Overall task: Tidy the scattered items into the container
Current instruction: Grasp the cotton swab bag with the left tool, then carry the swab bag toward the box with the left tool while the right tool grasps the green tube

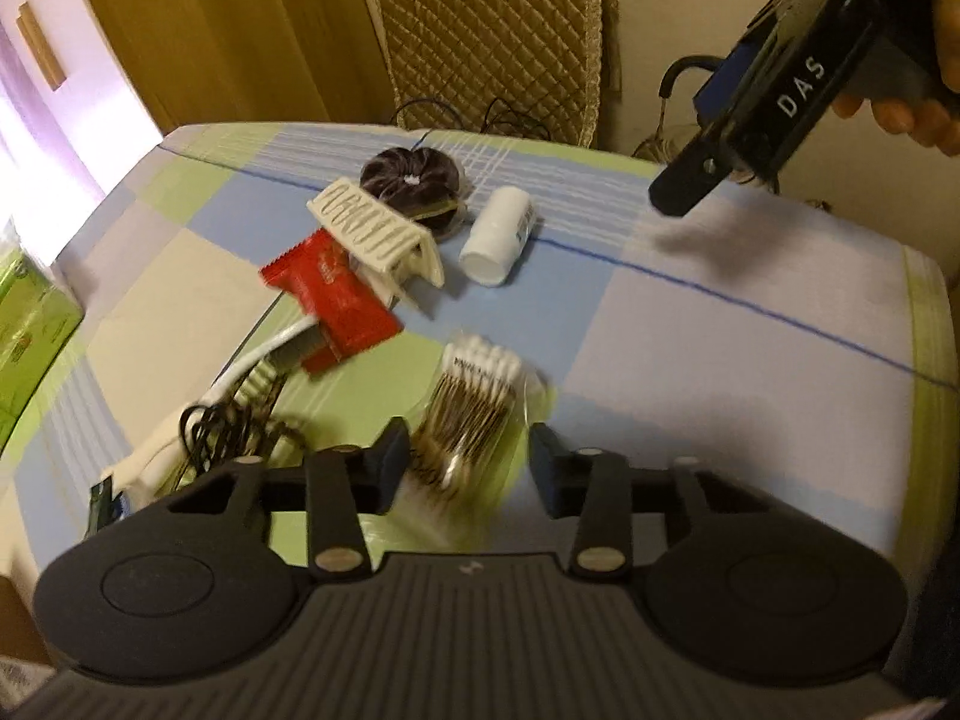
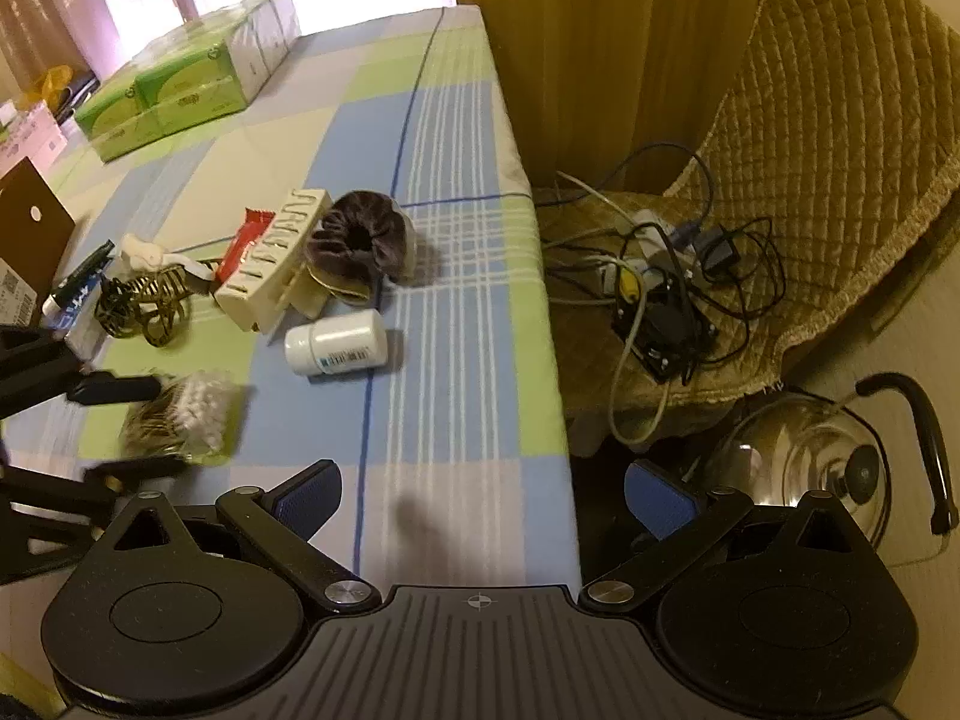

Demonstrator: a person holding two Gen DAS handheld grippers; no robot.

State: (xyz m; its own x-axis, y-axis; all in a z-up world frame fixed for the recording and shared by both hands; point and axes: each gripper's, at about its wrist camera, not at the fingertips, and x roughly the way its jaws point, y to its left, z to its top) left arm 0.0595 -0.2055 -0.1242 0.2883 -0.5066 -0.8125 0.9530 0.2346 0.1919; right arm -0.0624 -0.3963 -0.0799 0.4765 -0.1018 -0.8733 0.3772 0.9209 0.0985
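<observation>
A clear pack of cotton swabs [image 1: 474, 402] lies on the checked tablecloth between the fingers of my left gripper [image 1: 468, 462], which is open around it; the pack is blurred. The right wrist view shows the same pack [image 2: 186, 414] flanked by the left gripper [image 2: 123, 427]. Behind it lie a white pill bottle [image 1: 498, 234] on its side, a cream claw clip [image 1: 378, 228], a red wrapper [image 1: 336, 294], a dark scrunchie [image 1: 414, 177] and a black wire clip [image 1: 228, 426]. My right gripper [image 2: 483, 501] hangs wide open and empty over the table's right edge.
Green tissue packs [image 2: 180, 90] stand at the far left of the table. A brown cardboard flap [image 2: 30, 222] shows at the left edge. Beyond the table edge are a quilted chair [image 2: 840, 120] with tangled cables [image 2: 660, 276] and a glass kettle [image 2: 828, 456].
</observation>
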